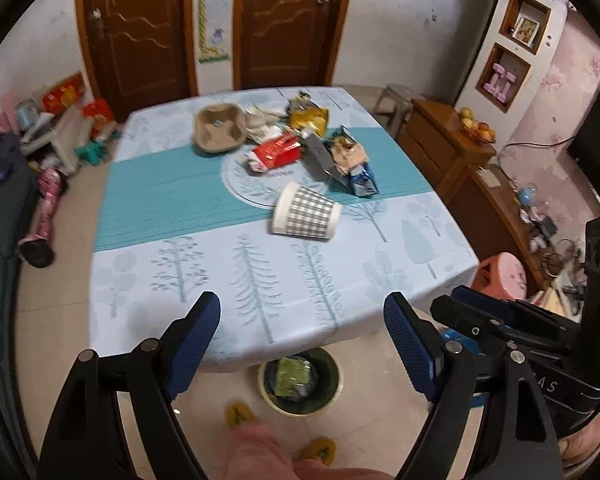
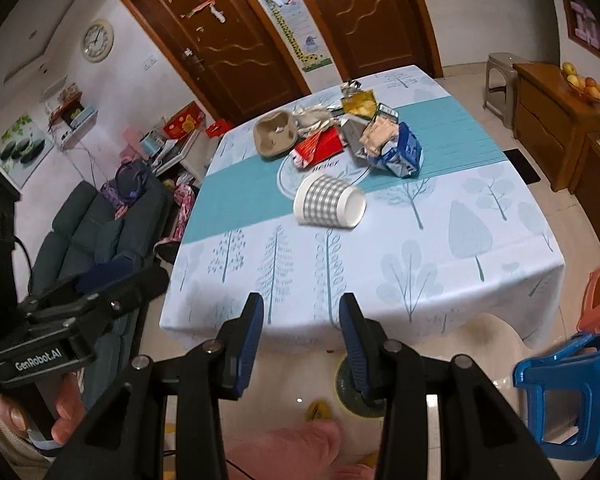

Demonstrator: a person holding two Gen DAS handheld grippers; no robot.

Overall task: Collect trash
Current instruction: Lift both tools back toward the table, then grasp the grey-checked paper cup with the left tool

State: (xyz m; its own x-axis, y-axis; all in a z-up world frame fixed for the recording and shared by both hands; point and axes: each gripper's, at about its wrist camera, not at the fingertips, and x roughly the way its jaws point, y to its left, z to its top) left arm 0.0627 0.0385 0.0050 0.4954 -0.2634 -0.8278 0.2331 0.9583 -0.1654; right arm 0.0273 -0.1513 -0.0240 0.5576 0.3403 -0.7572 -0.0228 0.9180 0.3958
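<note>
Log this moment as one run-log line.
left gripper: open, empty | right gripper: open, empty | checked cup: on its side on table | bin: on floor, green wrapper inside

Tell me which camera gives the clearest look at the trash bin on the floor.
The left wrist view. There the trash bin shows its whole round opening just past the table edge, with green trash inside. In the right wrist view only a sliver of its rim shows, mostly hidden behind the right gripper.

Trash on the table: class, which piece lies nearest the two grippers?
The checked paper cup, lying on its side on the tablecloth. It sits apart, in front of the heap holding the red wrapper and cardboard cup tray.
</note>
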